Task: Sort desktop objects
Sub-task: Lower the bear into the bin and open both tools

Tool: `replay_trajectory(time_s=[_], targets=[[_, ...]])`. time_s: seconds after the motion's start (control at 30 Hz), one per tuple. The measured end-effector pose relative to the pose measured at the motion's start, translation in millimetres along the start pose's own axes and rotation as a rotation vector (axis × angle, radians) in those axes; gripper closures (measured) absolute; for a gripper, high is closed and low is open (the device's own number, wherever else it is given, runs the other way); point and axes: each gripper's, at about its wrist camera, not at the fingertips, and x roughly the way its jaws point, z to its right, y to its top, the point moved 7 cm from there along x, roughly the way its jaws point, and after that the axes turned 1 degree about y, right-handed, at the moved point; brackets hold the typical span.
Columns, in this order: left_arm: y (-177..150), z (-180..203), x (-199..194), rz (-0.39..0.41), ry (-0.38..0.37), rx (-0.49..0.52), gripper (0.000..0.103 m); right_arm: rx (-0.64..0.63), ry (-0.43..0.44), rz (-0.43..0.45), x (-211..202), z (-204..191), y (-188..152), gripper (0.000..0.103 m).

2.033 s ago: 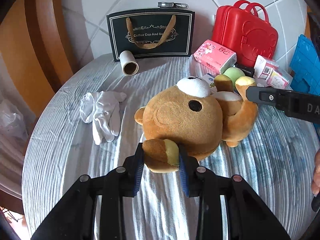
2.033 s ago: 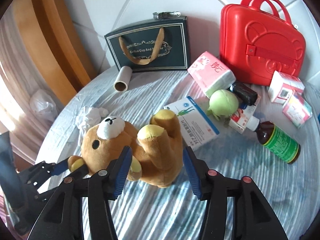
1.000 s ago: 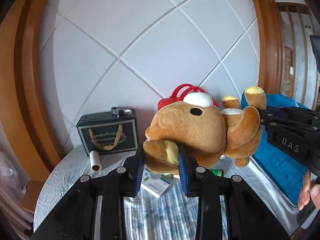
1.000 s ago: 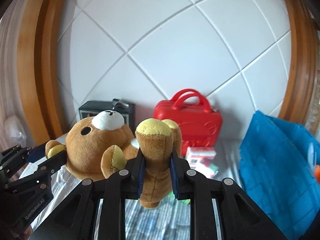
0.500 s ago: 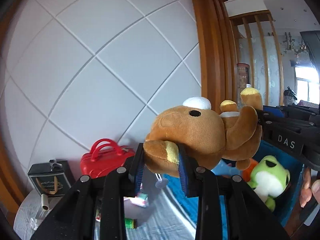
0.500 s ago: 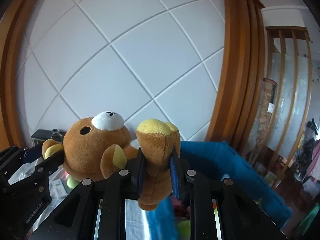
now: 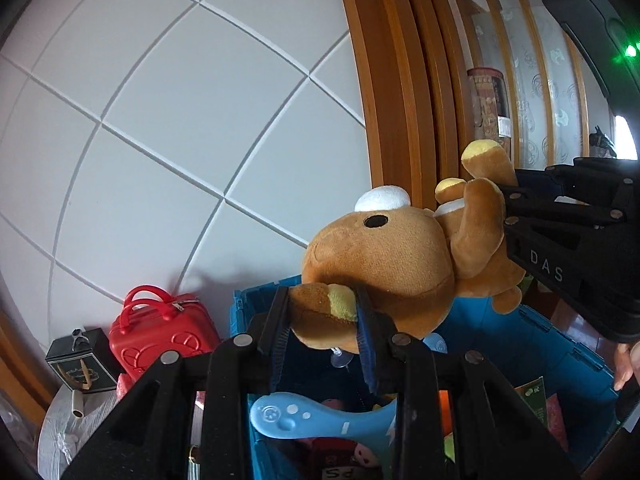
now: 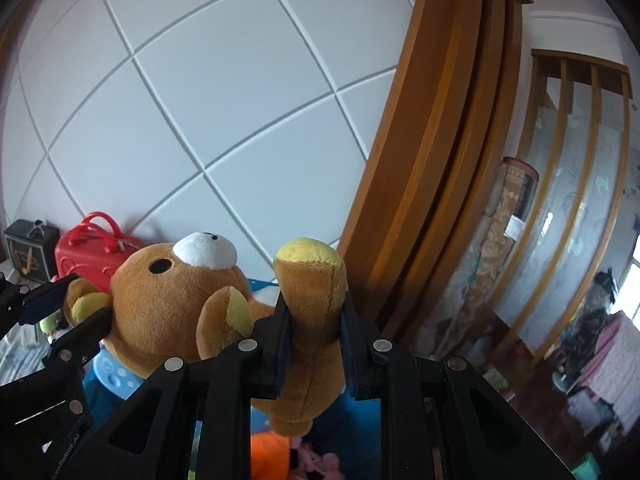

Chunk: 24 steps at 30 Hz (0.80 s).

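A brown plush bear (image 7: 384, 256) hangs in the air between both grippers, above an open blue crate (image 7: 560, 344). My left gripper (image 7: 322, 312) is shut on one of its ears. My right gripper (image 8: 314, 320) is shut on one of its legs; the bear's head (image 8: 172, 300) shows to the left in the right wrist view. The right gripper also shows in the left wrist view (image 7: 508, 200), and the left gripper shows at the left edge of the right wrist view (image 8: 76, 300).
The crate holds several toys, among them a light blue plastic toy (image 7: 320, 424). A red toy suitcase (image 7: 160, 340) and a dark gift bag (image 7: 76, 364) stand on the round table (image 7: 60, 432) to the left. Wooden frame (image 8: 440, 160) stands behind.
Both grippers have carried the bear further right, from beside the table to over the blue crate. The crate's contents now lie directly below. Both grips are unchanged.
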Motion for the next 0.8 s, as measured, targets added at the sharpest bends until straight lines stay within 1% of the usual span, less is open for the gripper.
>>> replay_trajectory(time_s=[0.07, 0.2, 0.27, 0.3, 0.33, 0.37, 0.4, 0.43, 0.47, 0.53, 0.63, 0.7, 0.77, 0.8], targets=[[-1.5, 9.5, 17.9, -0.034, 0.027, 0.011, 0.073, -0.001, 0.016, -0.024, 18.8, 10.3, -7.8, 0.082], [-8.5, 20.6, 45.1, -0.086, 0.09, 0.035, 0.071, 0.0, 0.057, -0.07, 52.1, 12.1, -27.9, 0.082], [-11.3, 22.7, 54.6, -0.108, 0.123, 0.04, 0.07, -0.005, 0.061, -0.092, 71.2, 13.7, -36.7, 0.081], [-12.2, 22.0, 57.3, -0.114, 0.142, 0.043, 0.069, -0.008, 0.053, -0.096, 77.3, 17.8, -38.4, 0.077], [-12.8, 23.2, 59.7, -0.123, 0.145, 0.043, 0.061, -0.009, 0.053, -0.1, 82.9, 17.5, -40.3, 0.074], [-13.0, 23.6, 61.3, -0.131, 0.147, 0.039, 0.043, -0.009, 0.056, -0.104, 85.0, 16.8, -40.9, 0.058], [-13.1, 22.4, 61.9, -0.13, 0.16, 0.036, 0.033, -0.008, 0.056, -0.104, 86.8, 17.3, -40.5, 0.038], [-12.2, 22.3, 60.8, -0.116, 0.171, 0.037, 0.025, -0.01, 0.051, -0.098, 88.2, 17.8, -40.4, 0.03], [-10.8, 24.0, 59.8, -0.105, 0.179, 0.044, 0.023, -0.012, 0.047, -0.094, 88.8, 18.4, -39.9, 0.024], [-11.8, 26.5, 61.2, -0.117, 0.173, 0.055, 0.023, -0.017, 0.059, -0.101, 89.4, 16.5, -39.6, 0.024], [-12.8, 24.0, 60.7, -0.122, 0.17, 0.047, 0.022, -0.019, 0.051, -0.114, 91.1, 15.4, -40.9, 0.021], [-13.1, 19.7, 60.1, -0.13, 0.166, 0.036, 0.02, -0.009, 0.051, -0.116, 90.3, 15.7, -39.7, 0.015], [-13.5, 14.0, 57.4, -0.13, 0.168, 0.026, 0.013, -0.01, 0.049, -0.121, 90.1, 15.4, -39.5, 0.014], [-13.0, 10.5, 55.0, -0.126, 0.169, 0.017, 0.011, -0.013, 0.046, -0.122, 89.4, 14.1, -38.7, 0.013]])
